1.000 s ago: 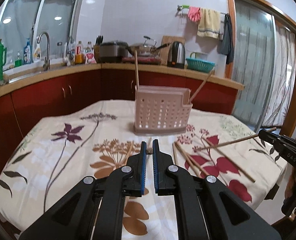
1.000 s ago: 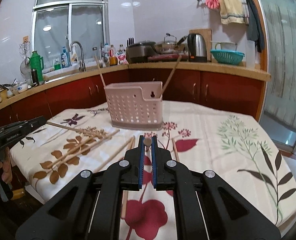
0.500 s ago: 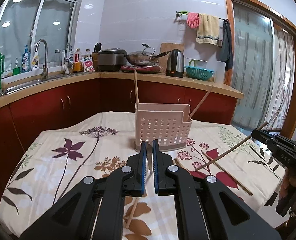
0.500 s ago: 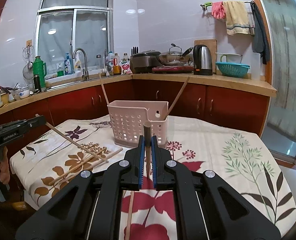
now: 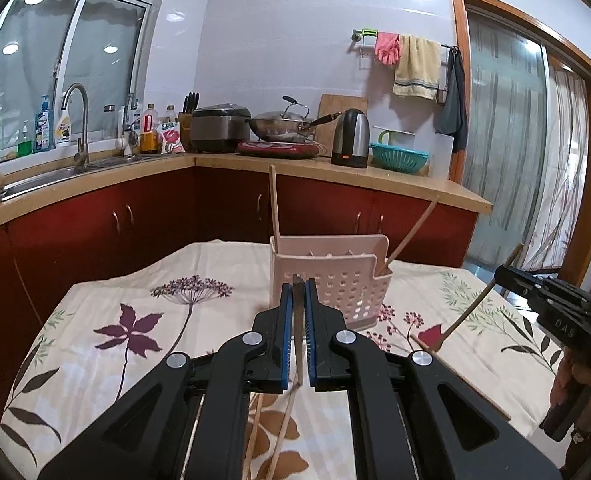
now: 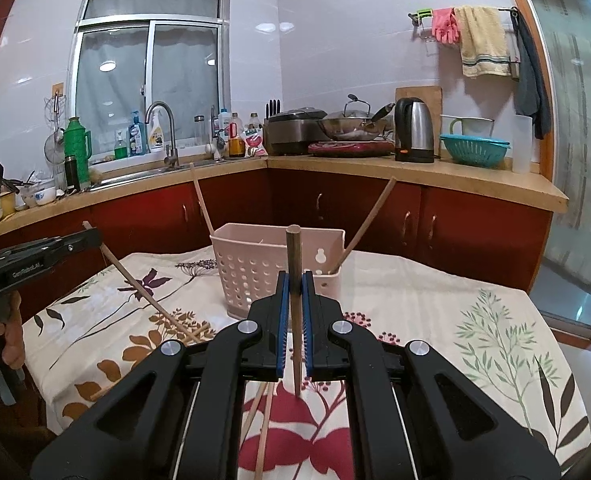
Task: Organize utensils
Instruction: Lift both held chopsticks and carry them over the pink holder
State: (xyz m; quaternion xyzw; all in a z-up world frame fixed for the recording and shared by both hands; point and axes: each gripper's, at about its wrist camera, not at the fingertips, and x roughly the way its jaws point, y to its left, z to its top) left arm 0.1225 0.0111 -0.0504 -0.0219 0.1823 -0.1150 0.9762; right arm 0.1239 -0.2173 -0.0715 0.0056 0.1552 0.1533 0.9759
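A pink perforated utensil basket [image 5: 335, 280] [image 6: 255, 268] stands on the floral tablecloth with two chopsticks leaning out of it. My left gripper [image 5: 296, 296] is shut on a wooden chopstick [image 5: 296, 340], held above the table in front of the basket. My right gripper [image 6: 294, 284] is shut on another chopstick [image 6: 294, 264], held near upright with its top above the fingertips. Each gripper shows in the other's view, the right one [image 5: 507, 276] and the left one [image 6: 91, 236], each with its chopstick slanting down. Loose chopsticks [image 6: 263, 420] lie on the cloth.
The table [image 5: 95, 320] has edges at left and right. Behind it runs a red-cabinet counter [image 5: 135, 168] with a sink, bottles, a rice cooker, a wok, a kettle [image 5: 351, 138] and a teal colander. A glass door is at the right.
Both grippers have lifted their chopsticks off the cloth and risen, tilting the sticks toward upright. The basket now sits lower and closer in both views.
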